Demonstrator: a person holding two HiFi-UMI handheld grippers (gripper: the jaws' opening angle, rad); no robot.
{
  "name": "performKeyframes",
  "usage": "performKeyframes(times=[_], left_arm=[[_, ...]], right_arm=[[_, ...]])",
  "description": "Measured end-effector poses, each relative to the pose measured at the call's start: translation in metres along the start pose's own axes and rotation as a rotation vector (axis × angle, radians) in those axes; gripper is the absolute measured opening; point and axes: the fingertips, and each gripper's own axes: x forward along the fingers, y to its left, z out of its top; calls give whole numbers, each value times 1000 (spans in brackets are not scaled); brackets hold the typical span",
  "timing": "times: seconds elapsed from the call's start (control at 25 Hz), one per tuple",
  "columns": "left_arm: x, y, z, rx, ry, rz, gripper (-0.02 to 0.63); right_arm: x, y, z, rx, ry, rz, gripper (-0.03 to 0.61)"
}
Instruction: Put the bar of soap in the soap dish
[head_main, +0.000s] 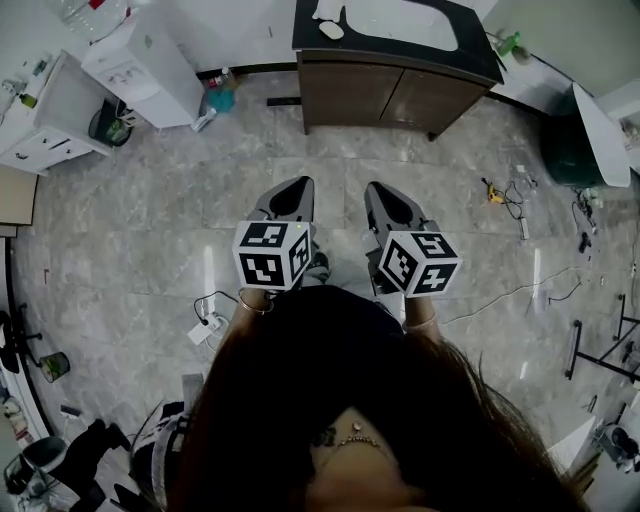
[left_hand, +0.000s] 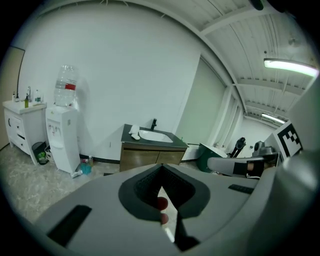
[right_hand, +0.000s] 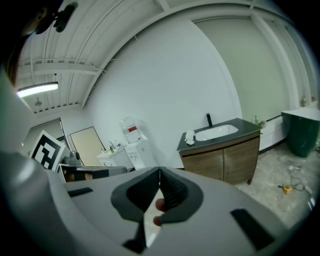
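The person is holding the left gripper (head_main: 293, 192) and the right gripper (head_main: 388, 197) side by side, both clenched on nothing and pointing at the vanity (head_main: 400, 90) well ahead of their tips. Two small white things, probably the bar of soap (head_main: 331, 29) and the soap dish (head_main: 327, 9), are lying on its counter far beyond the jaws, roughly between the two grippers' lines, too small to tell apart. The approach is looking like the step in hand, so it is worth closing in squarely, opening one gripper only near the counter, and taking the slick bar across its narrow sides.
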Motion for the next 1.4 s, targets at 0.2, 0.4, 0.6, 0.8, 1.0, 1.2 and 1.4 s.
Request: performKeyframes(times=[0.2,0.4,0.6,0.8,1.0,1.2,1.4], left_arm=[[41,21,19,-27,6,-19,-3],[90,44,35,-31,21,-15,-2],[154,76,75,-41,18,8,-3],[229,107,134,-42,15,29,-2],[294,135,180,-55,27,58,-3],[335,164,207,-86,47,98,-2],[354,194,220,-131,59,131,-3]], right_arm=[[44,-15,24,-10,-11,9,15],[95,-45,48,-10,-20,12,16],[164,-81,87,-17,-19,25,17],[243,-117,138,-31,16,61,17],[318,-148,169,-71,89,101,37],[389,-170,182,-127,182,143,155],[455,-194,173,-232,289,113,251]])
